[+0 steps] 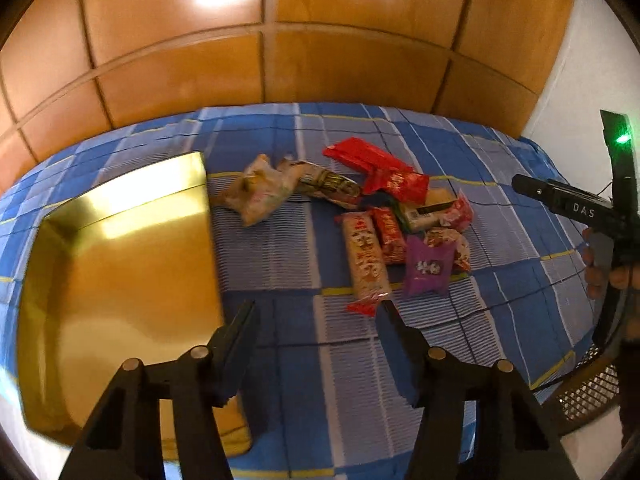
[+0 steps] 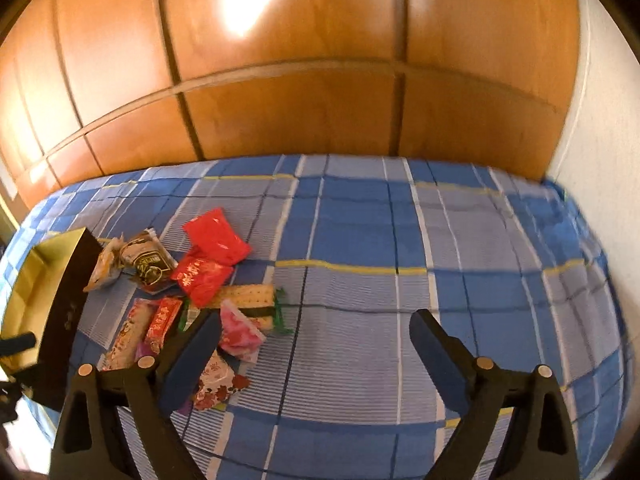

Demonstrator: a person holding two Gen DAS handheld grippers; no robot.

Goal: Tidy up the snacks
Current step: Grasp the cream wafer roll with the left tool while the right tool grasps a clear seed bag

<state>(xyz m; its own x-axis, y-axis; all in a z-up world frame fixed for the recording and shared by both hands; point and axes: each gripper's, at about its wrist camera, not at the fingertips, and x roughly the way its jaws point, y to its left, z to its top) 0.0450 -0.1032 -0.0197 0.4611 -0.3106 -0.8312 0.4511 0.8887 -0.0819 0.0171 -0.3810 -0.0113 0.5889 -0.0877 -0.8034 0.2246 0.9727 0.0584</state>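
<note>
A pile of snack packets lies on the blue plaid cloth: a long white and red bar, a purple packet, red packets and a crumpled pale bag. A gold-lined box sits open to the left of the pile. My left gripper is open and empty, hovering just in front of the long bar. My right gripper is open and empty, to the right of the pile; its left finger covers part of the pink packet. The red packets show there too.
The box's black outer wall stands at the left in the right wrist view. A wooden panelled wall rises behind the cloth-covered surface. The right gripper's body and the hand holding it show at the right in the left wrist view. A dark mesh chair is beyond the right edge.
</note>
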